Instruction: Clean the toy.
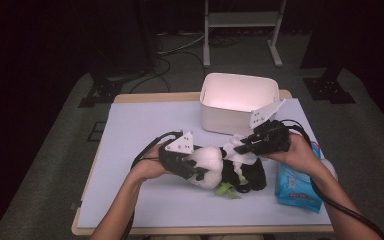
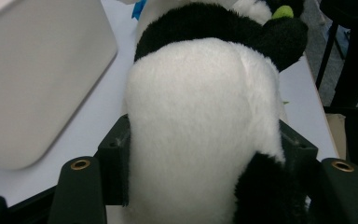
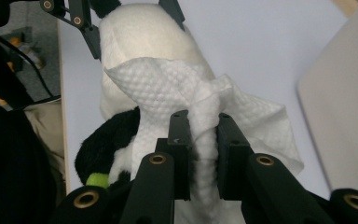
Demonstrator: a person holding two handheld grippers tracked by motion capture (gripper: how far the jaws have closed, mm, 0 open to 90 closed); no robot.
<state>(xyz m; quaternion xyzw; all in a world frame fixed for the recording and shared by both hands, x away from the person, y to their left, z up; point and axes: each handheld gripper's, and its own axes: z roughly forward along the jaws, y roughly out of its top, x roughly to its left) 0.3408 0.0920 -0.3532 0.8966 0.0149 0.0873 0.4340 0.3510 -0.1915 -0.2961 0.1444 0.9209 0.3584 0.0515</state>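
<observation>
- The left tongs (image 1: 196,169) are clamped on the white body of a plush panda (image 2: 200,140), one jaw pressing into the fur on each side.
- The right tongs (image 3: 199,140) are pinched on a bunched fold of a white paper tissue (image 3: 168,88), the strip squeezed between the two jaws.
- Beyond the right tongs the tissue fans out and lies draped over the panda's white part, touching it.
- In the high view the panda (image 1: 215,167) lies on its side on the table (image 1: 140,130), between the two tongs, its white part at the left tongs and its black part below the right tongs (image 1: 240,147).
- A small green piece (image 1: 226,190) of the toy sticks out on the near side of the panda, just beside its black part.
- A white bin (image 1: 237,102) stands on the table just behind the right tongs, near the far edge.
- A blue packet of wipes (image 1: 295,187) lies on the table under the right forearm, to the outer side of the right tongs and apart from the panda.
- A light blue mat covers the table under all of it.
</observation>
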